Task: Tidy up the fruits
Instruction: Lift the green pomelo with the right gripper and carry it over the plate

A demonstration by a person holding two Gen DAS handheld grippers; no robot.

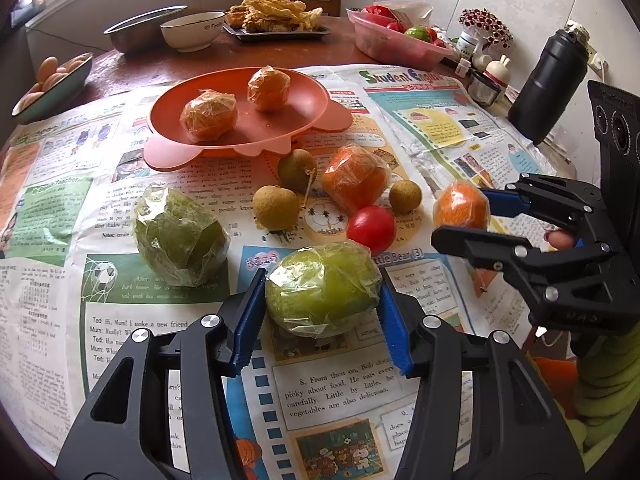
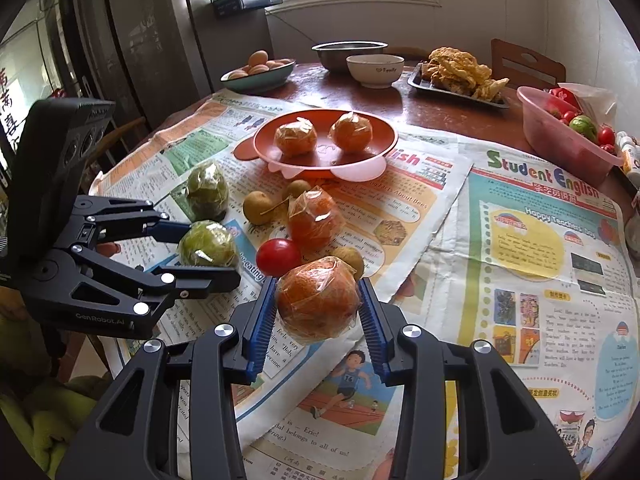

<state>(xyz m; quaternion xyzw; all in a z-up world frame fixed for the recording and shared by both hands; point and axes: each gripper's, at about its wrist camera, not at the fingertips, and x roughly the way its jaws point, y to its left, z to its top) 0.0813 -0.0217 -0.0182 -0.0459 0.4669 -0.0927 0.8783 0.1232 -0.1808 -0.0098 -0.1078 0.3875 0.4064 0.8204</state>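
My left gripper is shut on a plastic-wrapped green fruit that rests on the newspaper; its blue pads press both sides. My right gripper is shut on a wrapped orange, also seen in the left wrist view as the orange between the right gripper's fingers. An orange plate farther back holds two wrapped oranges. Between plate and grippers lie another wrapped green fruit, a wrapped orange, a red tomato and three brown longans.
Newspaper covers the near table. Behind it stand a bowl of eggs, a steel bowl, a white bowl, a tray of fried food and a pink basin of produce. A black bottle stands right.
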